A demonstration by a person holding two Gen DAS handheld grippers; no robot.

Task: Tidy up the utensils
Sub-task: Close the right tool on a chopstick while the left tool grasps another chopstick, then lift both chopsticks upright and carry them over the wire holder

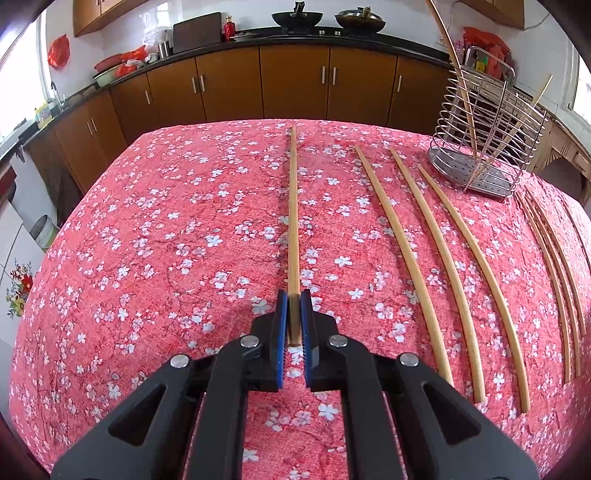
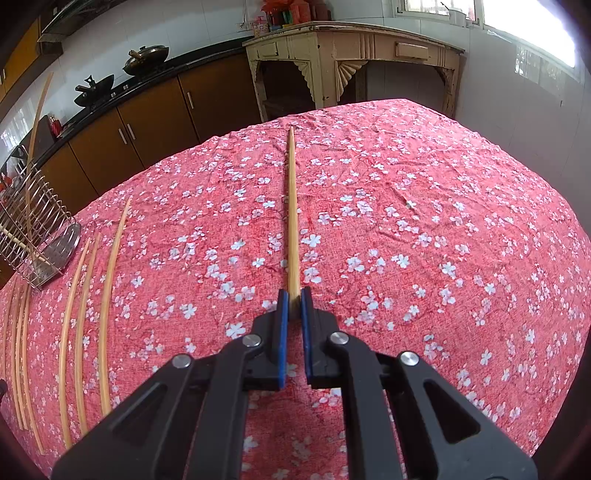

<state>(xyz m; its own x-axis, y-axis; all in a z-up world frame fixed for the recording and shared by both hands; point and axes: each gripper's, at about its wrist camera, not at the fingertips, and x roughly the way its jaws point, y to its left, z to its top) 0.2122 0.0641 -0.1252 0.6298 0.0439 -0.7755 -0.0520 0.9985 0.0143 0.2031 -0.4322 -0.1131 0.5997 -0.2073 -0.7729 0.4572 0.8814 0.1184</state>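
My left gripper (image 1: pixel 294 299) is shut on the thick end of a wooden chopstick (image 1: pixel 293 214) that points straight ahead over the red floral tablecloth (image 1: pixel 166 229). My right gripper (image 2: pixel 294 297) is shut on another wooden chopstick (image 2: pixel 292 214), also pointing forward. Three loose chopsticks (image 1: pixel 436 258) lie side by side on the cloth right of my left gripper, and several more (image 1: pixel 557 266) lie further right. The same loose chopsticks (image 2: pixel 88 314) show at the left of the right wrist view. A wire utensil holder (image 1: pixel 487 140) holds two chopsticks (image 1: pixel 461 88); it also shows in the right wrist view (image 2: pixel 33 229).
Brown kitchen cabinets (image 1: pixel 295 81) with a black counter and two woks (image 1: pixel 295 16) run behind the table. An old cream side table (image 2: pixel 351 62) stands beyond the table's far edge. The cloth drops off at the table edges (image 1: pixel 74 206).
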